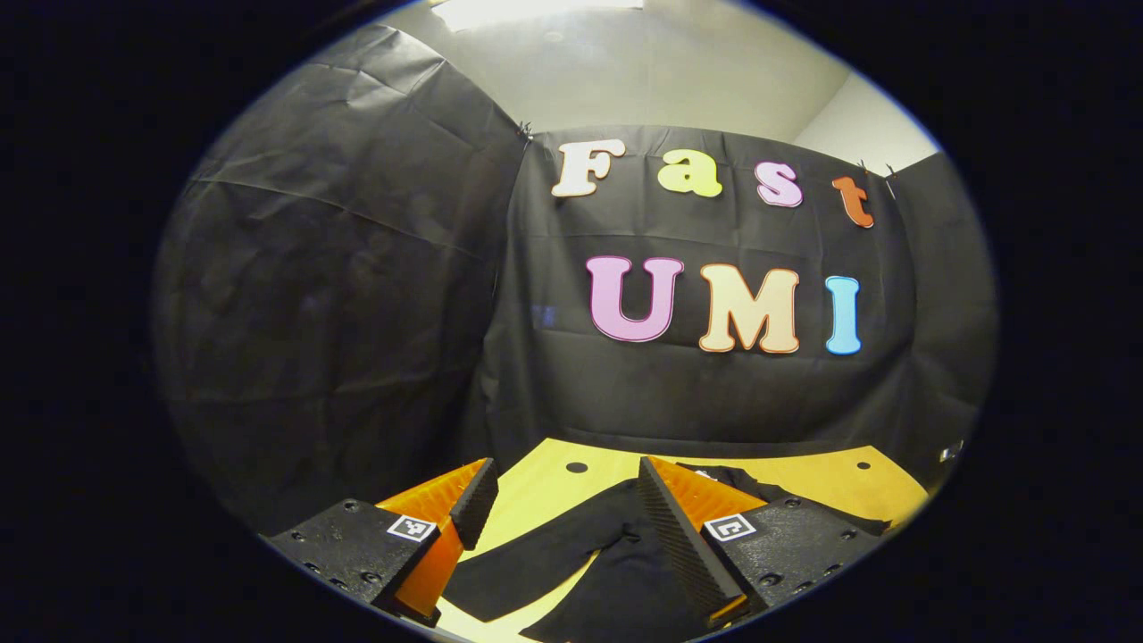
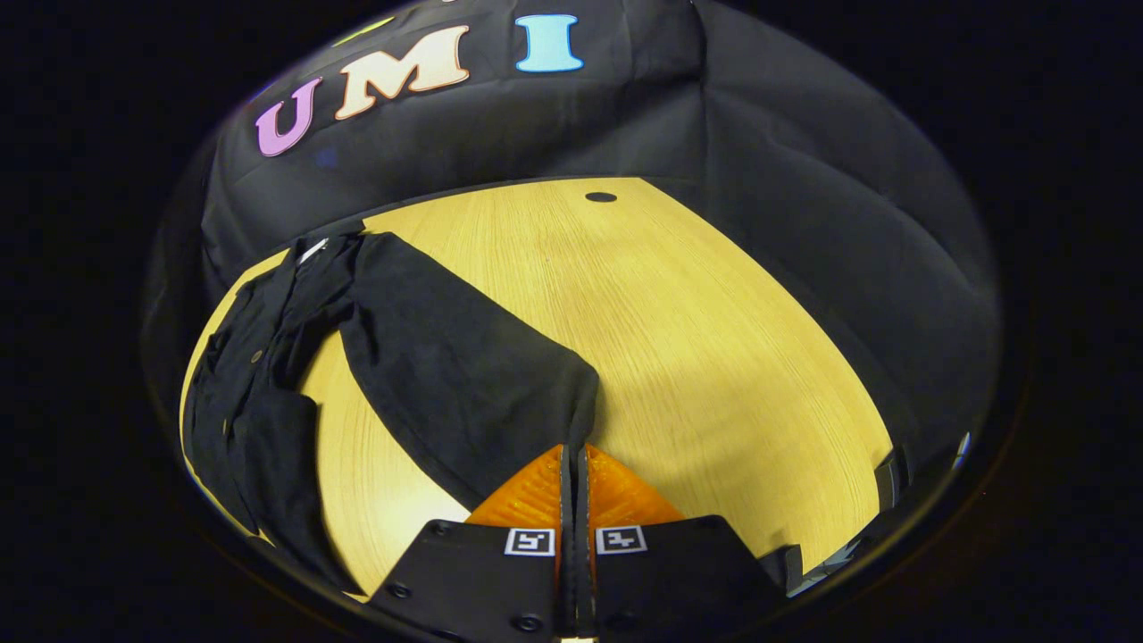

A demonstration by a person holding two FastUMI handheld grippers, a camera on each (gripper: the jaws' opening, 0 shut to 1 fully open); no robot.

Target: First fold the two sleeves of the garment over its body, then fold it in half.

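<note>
A black long-sleeved garment [image 2: 250, 384] lies on the yellow wooden table [image 2: 714, 339], its body bunched at the left of the right gripper view. One sleeve [image 2: 446, 357] stretches diagonally from the shoulder toward me. My right gripper [image 2: 574, 451] is shut on that sleeve's cuff, both fingers pressed together at the fabric edge. In the left gripper view my left gripper [image 1: 566, 466] hangs open a little above the table. The garment [image 1: 625, 580] lies below it and the other sleeve [image 1: 527, 563] lies flat between its fingers, untouched.
Black cloth walls close the booth behind and beside the table [image 1: 804, 482]. A small round hole [image 2: 600, 196] sits near the table's far edge. Bare wood spreads to the right of the held sleeve.
</note>
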